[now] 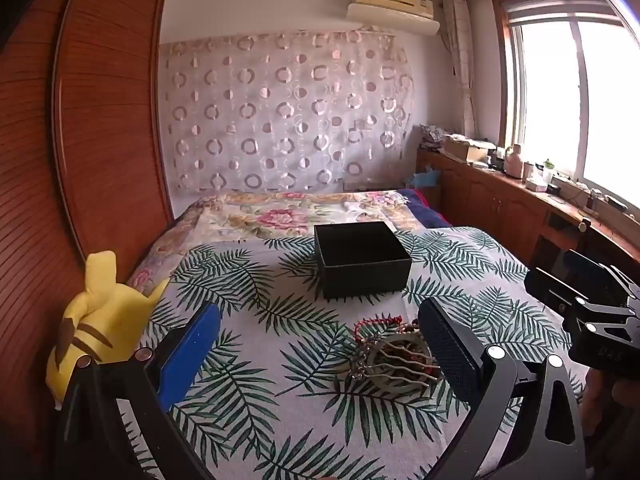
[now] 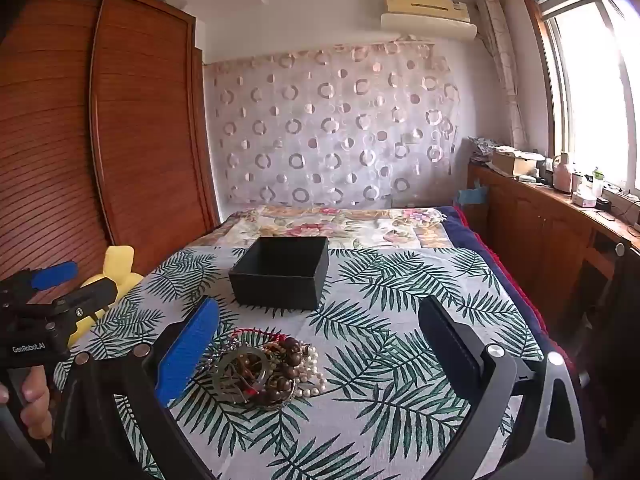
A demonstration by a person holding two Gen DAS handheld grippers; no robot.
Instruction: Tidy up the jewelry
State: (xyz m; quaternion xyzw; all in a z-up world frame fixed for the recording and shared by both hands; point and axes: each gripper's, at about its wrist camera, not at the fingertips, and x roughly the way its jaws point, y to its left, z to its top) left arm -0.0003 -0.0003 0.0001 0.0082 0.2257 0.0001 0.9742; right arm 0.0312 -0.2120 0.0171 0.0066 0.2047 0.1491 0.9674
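A tangled pile of jewelry [image 1: 394,354] lies on the leaf-print cloth [image 1: 280,380]: a metal hair comb, red cord, brown beads. In the right wrist view the jewelry pile [image 2: 266,372] also shows white pearls. An open black box [image 1: 362,258] stands empty beyond it; it also shows in the right wrist view [image 2: 282,272]. My left gripper [image 1: 320,344] is open and empty, the pile just inside its right finger. My right gripper [image 2: 320,340] is open and empty, the pile near its left finger. Each gripper shows in the other's view, the right one [image 1: 592,312] and the left one [image 2: 48,292].
A yellow plush toy [image 1: 100,320] sits at the bed's left edge by the wooden wardrobe [image 1: 92,140]. A floral bedspread [image 1: 300,212] covers the far bed. A wooden cabinet [image 1: 520,200] with clutter runs under the window on the right.
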